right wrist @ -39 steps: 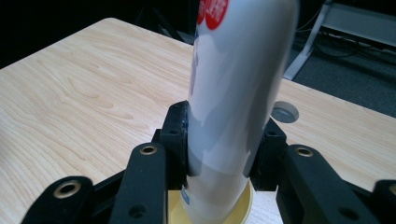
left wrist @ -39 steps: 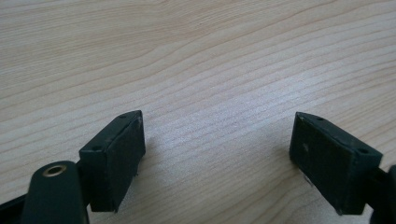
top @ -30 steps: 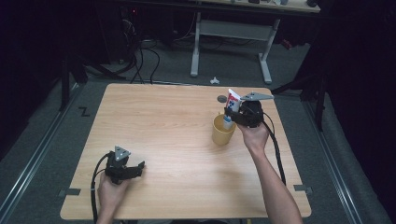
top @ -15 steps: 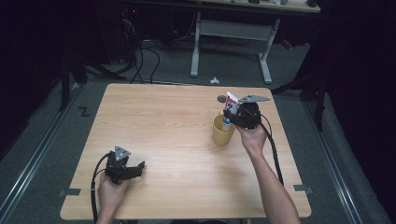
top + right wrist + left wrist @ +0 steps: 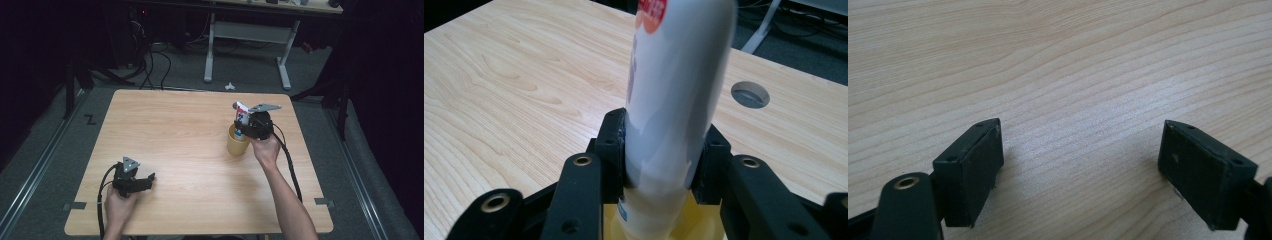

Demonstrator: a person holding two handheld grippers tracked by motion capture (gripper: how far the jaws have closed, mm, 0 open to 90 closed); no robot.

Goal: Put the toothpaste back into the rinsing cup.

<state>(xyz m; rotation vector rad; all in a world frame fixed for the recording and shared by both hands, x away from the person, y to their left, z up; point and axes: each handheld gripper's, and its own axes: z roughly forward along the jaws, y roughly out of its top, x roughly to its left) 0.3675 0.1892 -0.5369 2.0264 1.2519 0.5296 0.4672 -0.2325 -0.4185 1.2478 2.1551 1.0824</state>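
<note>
A white tube (image 5: 676, 95) with a red mark near its top stands upright between the jaws of my right gripper (image 5: 659, 155), which is shut on it. The tube's lower end dips into a yellow cup (image 5: 237, 142) right of the table's middle; the tube (image 5: 241, 118) rises above the cup's rim. In the right gripper view the cup (image 5: 709, 227) shows just beneath the jaws. My left gripper (image 5: 146, 182) rests at the table's front left, held by a hand, open with only bare wood between its pads (image 5: 970, 167).
The wooden table (image 5: 170, 135) has a round cable hole (image 5: 750, 94) beyond the tube. Behind the table stands a white desk frame (image 5: 247, 40) with cables on the grey floor. A small white object (image 5: 229, 86) lies past the far edge.
The right gripper and tube have shifted only slightly over the cup. The left gripper has stayed put.
</note>
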